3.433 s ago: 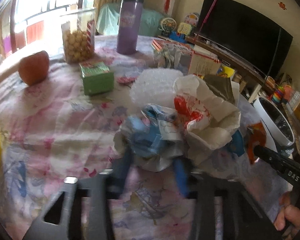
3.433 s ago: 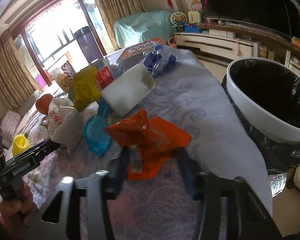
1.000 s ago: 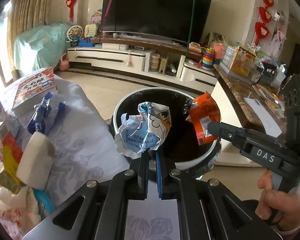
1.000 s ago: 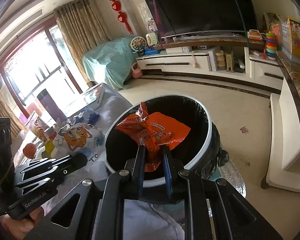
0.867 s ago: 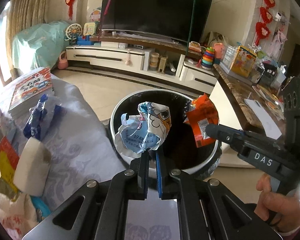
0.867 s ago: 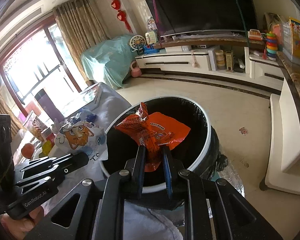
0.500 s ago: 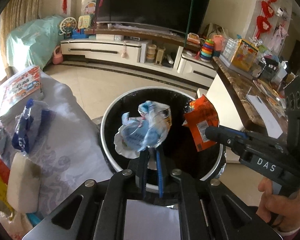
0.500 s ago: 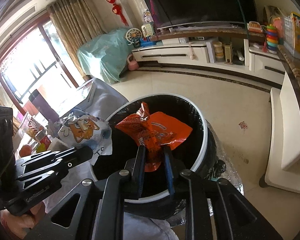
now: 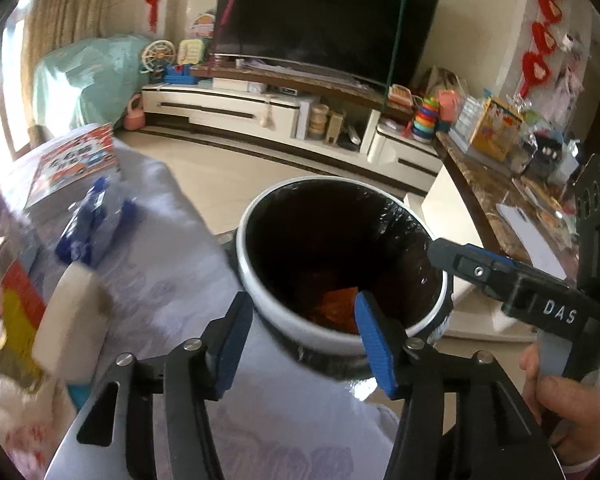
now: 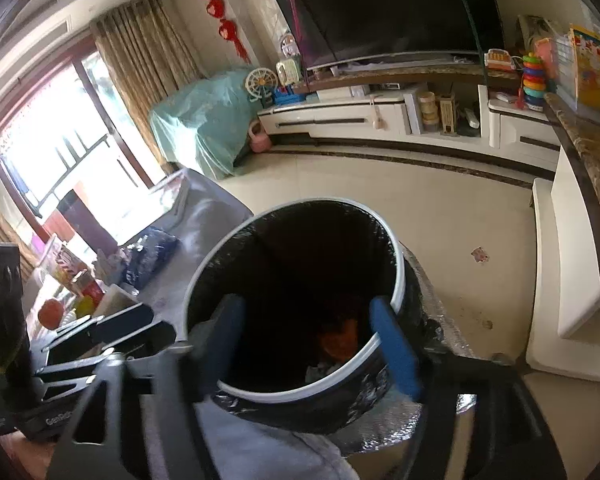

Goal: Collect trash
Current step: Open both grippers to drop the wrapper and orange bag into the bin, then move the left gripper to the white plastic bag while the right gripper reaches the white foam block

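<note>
A round white bin with a black liner stands on the floor beside the table. An orange wrapper lies deep inside it, also seen as an orange wrapper with a bit of pale paper below. My left gripper hangs over the near rim, its jaws opening with nothing between them. My right gripper is over the bin mouth, jaws opening and empty; its arm crosses the left wrist view from the right.
The table on the left carries a white foam piece, a blue-and-clear wrapper, a red-and-yellow packet and a book. A low white TV cabinet and a stone counter bound the floor.
Both grippers opened over the bin. The crumpled blue-and-white paper left the left gripper and the orange wrapper left the right one; both now lie in the bin.
</note>
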Available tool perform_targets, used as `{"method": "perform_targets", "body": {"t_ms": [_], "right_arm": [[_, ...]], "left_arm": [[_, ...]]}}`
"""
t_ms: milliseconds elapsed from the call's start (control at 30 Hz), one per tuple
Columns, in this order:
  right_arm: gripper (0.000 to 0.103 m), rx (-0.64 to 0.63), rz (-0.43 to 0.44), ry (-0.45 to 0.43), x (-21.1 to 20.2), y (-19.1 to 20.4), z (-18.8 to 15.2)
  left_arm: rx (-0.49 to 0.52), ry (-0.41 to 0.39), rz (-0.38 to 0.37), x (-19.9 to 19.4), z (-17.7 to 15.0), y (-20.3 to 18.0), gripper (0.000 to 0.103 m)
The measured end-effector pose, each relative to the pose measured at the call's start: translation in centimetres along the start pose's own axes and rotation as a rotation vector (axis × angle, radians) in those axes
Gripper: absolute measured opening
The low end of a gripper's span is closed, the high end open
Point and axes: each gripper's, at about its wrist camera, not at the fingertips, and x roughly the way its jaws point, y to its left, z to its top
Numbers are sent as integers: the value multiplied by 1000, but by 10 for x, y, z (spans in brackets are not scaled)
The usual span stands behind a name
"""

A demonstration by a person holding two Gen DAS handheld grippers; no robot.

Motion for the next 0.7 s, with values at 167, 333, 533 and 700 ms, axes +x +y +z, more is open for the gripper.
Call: {"method": "perform_targets", "body": {"t_ms": [167, 333, 533, 700], "right_arm": [[88, 7, 21, -18, -6, 13, -10], [89, 2, 54, -8, -6, 33, -26], [89, -27, 89, 6, -7, 58, -44], [89, -49, 118, 28, -1, 79, -57]], "left_arm": [[-67, -22, 6, -25, -31, 16, 58], [-106, -39, 24, -52, -59, 28, 58], [-157, -59, 41, -84, -88, 41, 59], [-207, -62, 60, -112, -111, 60, 59]]}}
